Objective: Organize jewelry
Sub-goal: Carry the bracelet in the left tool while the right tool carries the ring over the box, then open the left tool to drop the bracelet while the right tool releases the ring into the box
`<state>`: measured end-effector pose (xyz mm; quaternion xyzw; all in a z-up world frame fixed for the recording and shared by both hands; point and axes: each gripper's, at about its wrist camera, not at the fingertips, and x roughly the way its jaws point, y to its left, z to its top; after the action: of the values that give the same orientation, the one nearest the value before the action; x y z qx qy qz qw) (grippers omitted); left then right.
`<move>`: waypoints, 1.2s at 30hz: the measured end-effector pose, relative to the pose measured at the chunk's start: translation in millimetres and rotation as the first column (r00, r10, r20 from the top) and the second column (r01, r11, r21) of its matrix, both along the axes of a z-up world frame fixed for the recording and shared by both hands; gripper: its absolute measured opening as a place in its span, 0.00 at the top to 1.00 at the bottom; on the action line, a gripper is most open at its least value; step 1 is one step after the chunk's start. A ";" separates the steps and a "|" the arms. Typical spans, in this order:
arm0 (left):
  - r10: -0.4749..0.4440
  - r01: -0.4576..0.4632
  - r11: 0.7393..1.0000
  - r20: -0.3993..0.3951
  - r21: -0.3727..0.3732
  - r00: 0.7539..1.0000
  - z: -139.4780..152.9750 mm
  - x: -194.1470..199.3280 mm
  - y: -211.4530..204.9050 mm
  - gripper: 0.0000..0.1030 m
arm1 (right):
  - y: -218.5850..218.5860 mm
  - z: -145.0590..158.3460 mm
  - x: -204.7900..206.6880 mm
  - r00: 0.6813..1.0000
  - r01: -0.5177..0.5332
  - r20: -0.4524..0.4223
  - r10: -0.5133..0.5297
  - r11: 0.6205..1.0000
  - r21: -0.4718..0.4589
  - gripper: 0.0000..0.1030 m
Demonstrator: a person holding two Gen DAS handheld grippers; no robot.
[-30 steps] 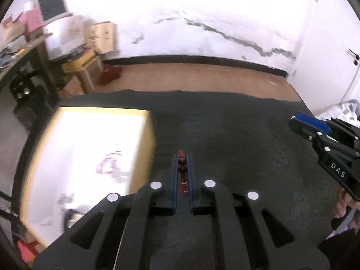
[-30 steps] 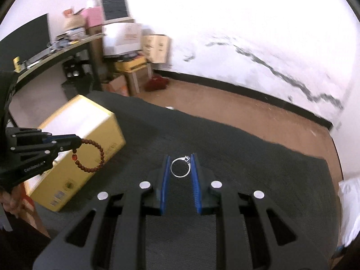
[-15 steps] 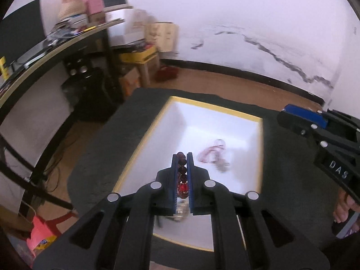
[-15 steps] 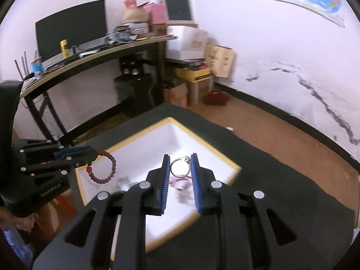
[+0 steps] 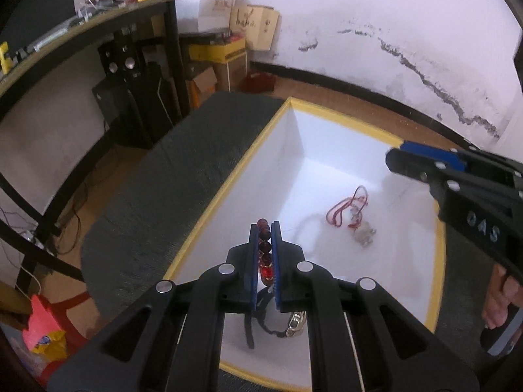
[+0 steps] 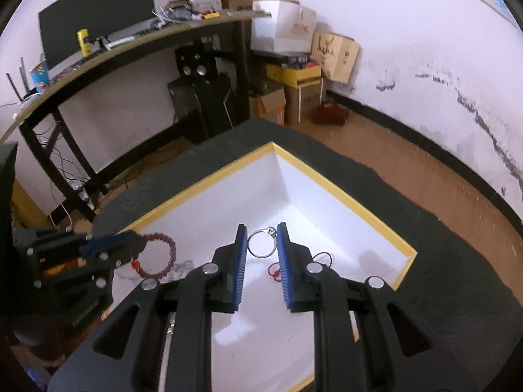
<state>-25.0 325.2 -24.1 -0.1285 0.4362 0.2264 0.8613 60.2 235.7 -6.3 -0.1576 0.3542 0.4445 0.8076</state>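
Observation:
My left gripper [image 5: 264,228] is shut on a dark red bead bracelet [image 5: 264,247] and hangs over the near left part of a white box with a yellow rim [image 5: 228,179]. From the right wrist view that bracelet [image 6: 160,256] dangles as a loop from the left gripper [image 6: 137,243]. My right gripper [image 6: 262,231] is shut on a silver ring [image 6: 261,245] above the same box [image 6: 330,179]. In the left wrist view the right gripper [image 5: 397,158] reaches in over the box's right side. On the box floor lie a red cord with a clear charm [image 5: 353,210] and a watch [image 5: 287,325].
The box sits on a dark grey cloth [image 5: 183,176] over the table, whose far and left edges drop to a wooden floor. A black desk [image 6: 137,42] with speakers and cardboard boxes [image 6: 333,54] stands by the wall behind. A person's hand [image 5: 500,297] shows at the right.
Both grippers swept left across the cloth to above the white box, still holding the bracelet and the ring. The box now fills the middle of both views.

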 end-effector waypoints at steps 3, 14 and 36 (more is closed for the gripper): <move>0.003 -0.003 1.000 -0.012 -0.022 1.000 -20.9 6.3 -0.1 0.93 | 11.7 -22.4 15.1 1.000 0.007 -0.027 -0.007 1.000 -0.024 0.82; 0.040 -0.039 0.999 0.012 -0.014 0.999 -51.1 7.8 -0.6 0.93 | 22.6 -58.4 37.4 0.997 0.008 -0.076 -0.011 0.999 -0.040 0.82; 0.039 -0.039 0.999 -0.001 -0.019 0.999 -57.2 11.9 -2.0 0.93 | 25.2 -60.9 34.1 0.997 0.009 -0.071 -0.014 0.997 -0.075 0.82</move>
<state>-13.2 323.3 -81.3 -0.1452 0.4359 0.2389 0.8555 94.3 260.9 -67.2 -0.1697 0.4001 0.4317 0.7904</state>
